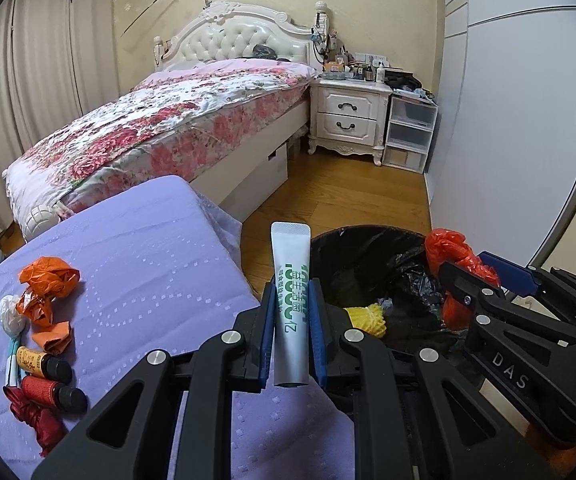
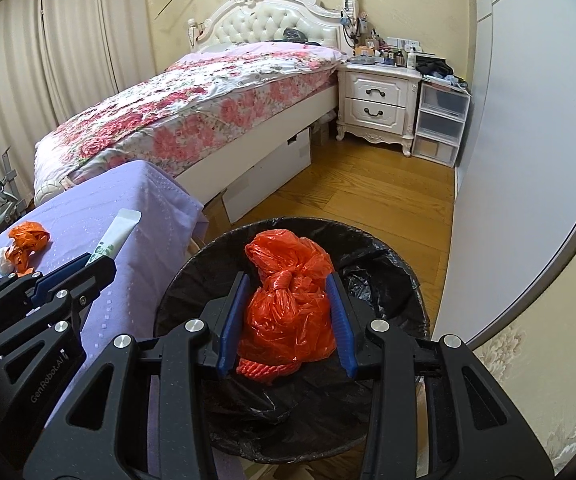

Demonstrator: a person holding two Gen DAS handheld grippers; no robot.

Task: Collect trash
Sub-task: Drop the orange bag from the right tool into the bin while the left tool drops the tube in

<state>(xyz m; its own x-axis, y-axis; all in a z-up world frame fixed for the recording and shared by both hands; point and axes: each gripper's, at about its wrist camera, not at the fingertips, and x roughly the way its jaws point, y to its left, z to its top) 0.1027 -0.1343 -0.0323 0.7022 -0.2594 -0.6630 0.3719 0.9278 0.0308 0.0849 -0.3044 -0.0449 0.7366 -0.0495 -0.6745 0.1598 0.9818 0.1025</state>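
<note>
Left hand-held gripper (image 1: pixel 291 334) clamped on a white toothpaste tube (image 1: pixel 290 280) with green print, upright, crimped end pointing far. Just right of it, a bin lined with a black trash bag (image 1: pixel 368 252), holding a yellow foam net (image 1: pixel 368 318). At right, over the bin, right hand-held gripper (image 1: pixel 472 276) gripping a knotted orange plastic bag (image 1: pixel 446 246). At left, a lavender-covered counter (image 1: pixel 148 248) bearing a crumpled orange bag (image 1: pixel 48 276), orange wrappers (image 1: pixel 38 308), white wad (image 1: pixel 10 314), two small dark-capped bottles (image 1: pixel 42 362) and red crumpled wrapper (image 1: pixel 34 420). Far: floral bed (image 1: pixel 160 120), white nightstand (image 1: pixel 348 116), clear drawer unit (image 1: pixel 408 132).
</note>
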